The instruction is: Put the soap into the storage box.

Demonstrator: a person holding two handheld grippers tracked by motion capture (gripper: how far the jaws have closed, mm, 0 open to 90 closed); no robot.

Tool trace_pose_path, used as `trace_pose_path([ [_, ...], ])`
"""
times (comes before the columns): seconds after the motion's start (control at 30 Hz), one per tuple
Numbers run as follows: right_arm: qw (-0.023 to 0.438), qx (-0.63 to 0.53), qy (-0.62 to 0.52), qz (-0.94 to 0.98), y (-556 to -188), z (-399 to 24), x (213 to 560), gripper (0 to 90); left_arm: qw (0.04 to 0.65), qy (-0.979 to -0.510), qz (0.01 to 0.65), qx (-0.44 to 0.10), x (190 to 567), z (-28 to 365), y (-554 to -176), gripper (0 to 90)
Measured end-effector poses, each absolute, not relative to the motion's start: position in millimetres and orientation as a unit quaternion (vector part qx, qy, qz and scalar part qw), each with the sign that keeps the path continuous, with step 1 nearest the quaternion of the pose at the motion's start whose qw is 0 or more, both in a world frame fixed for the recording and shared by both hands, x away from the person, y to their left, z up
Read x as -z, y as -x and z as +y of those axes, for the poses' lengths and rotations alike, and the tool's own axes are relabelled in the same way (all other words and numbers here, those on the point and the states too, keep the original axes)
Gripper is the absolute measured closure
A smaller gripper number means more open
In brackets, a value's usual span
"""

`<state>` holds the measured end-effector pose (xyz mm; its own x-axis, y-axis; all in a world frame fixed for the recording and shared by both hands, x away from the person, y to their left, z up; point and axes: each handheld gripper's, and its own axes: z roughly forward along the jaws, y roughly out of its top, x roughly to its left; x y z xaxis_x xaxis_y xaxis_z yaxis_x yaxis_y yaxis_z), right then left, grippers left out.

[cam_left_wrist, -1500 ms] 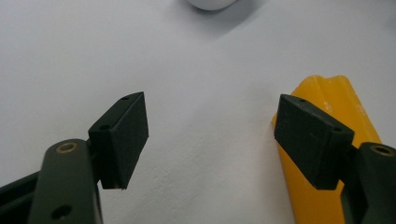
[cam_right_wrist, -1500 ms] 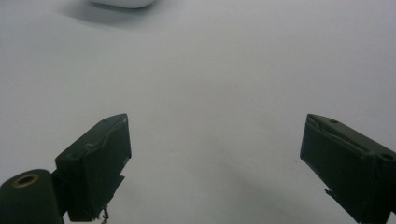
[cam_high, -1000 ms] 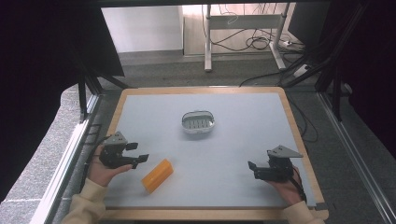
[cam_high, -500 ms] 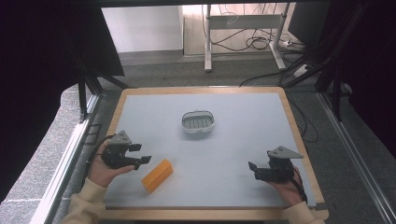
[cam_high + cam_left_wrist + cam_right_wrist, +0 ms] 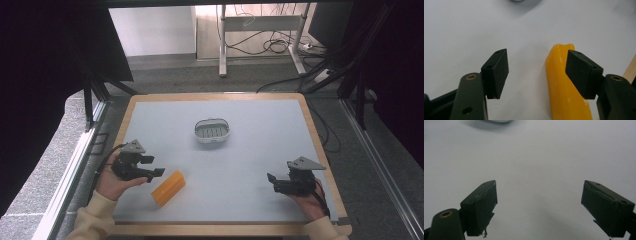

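The yellow soap bar [image 5: 168, 187] lies just right of the left gripper [image 5: 152, 167], long axis slanting away, whose spread fingers [image 5: 496, 72], just narrowing, pinch nothing.

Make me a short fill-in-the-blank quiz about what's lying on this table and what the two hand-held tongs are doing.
1. The bar lying near the left tongs is ____ in colour.
2. The small white dish sits toward the ____ of the table.
3. The right tongs have ____ between their jaws.
4. The left tongs' jaws stand ____.

Missing words: yellow; middle; nothing; open
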<state>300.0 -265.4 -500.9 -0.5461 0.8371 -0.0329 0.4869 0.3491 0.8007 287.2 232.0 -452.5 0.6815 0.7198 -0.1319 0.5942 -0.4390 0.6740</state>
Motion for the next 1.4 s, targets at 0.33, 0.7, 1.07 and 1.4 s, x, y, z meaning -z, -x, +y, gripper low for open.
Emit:
trace_pose_path([
  [0.33, 0.228, -0.388, -0.413, 0.792, -299.0, -265.5, 500.3, 13.7, 0.332, -0.855, 0.39, -0.08, 454.7, 217.3, -284.5, 34.7],
  [0.7, 0.225, -0.391, -0.409, 0.793, -299.3, -266.8, 501.6, 13.7, 0.323, -0.864, 0.38, -0.072, 455.8, 205.2, -281.7, 34.1],
  [1.07, 0.228, -0.387, -0.414, 0.792, -299.4, -268.0, 502.1, 13.7, 0.304, -0.871, 0.38, -0.069, 462.0, 193.5, -278.4, 31.0],
  [1.4, 0.227, -0.381, -0.417, 0.793, -299.7, -268.1, 503.1, 13.7, 0.26, -0.882, 0.386, -0.068, 472.5, 179.4, -272.0, 33.0],
])
